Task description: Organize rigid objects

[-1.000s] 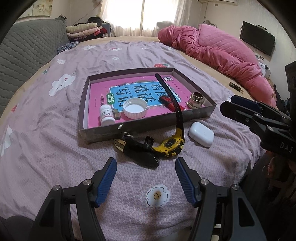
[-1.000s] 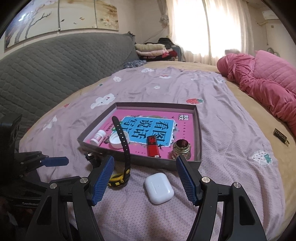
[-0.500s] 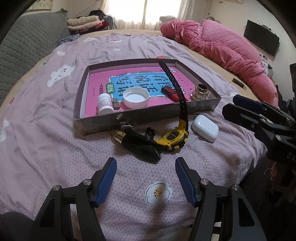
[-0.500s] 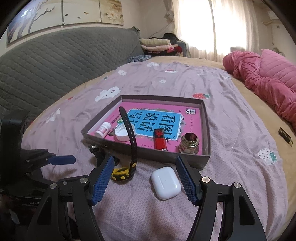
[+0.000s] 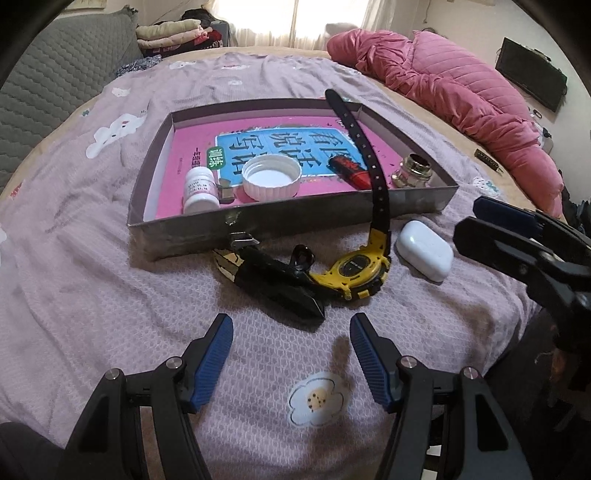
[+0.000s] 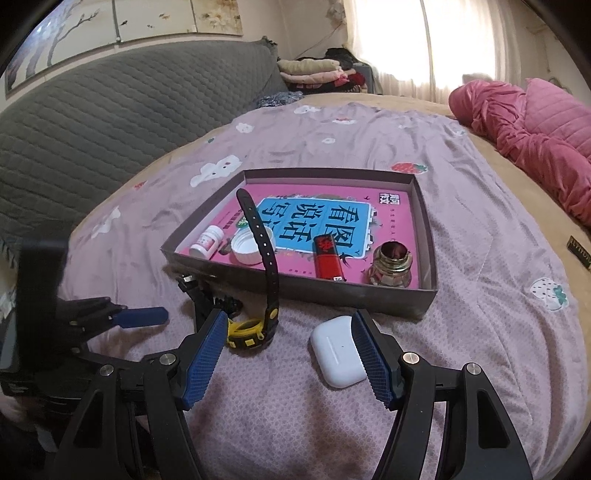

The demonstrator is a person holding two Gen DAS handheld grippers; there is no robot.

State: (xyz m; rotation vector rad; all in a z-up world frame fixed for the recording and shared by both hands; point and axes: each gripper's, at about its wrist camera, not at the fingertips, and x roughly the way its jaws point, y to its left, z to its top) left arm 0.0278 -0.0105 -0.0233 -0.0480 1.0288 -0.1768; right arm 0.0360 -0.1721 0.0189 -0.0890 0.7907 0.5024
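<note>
Watch point(image 5: 354, 271) on bedspread point(image 5: 92, 295) before box point(image 5: 258, 230); strap angled up over box wall. Left gripper point(image 5: 291, 341) lowered nearer since earlier frame, spread wide, empty. Right gripper point(image 6: 289, 345) likewise spread, empty.

The left claw point(image 5: 291, 354) hangs open above the bedspread point(image 5: 92, 295), just short of the yellow watch point(image 5: 354, 273) outside the tray point(image 5: 295, 221).

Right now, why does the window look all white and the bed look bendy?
Left wrist view: the window is washed out by daylight. Right wrist view: same glare at the window; the fisheye lens curves the bed and darkens the corners.
</note>
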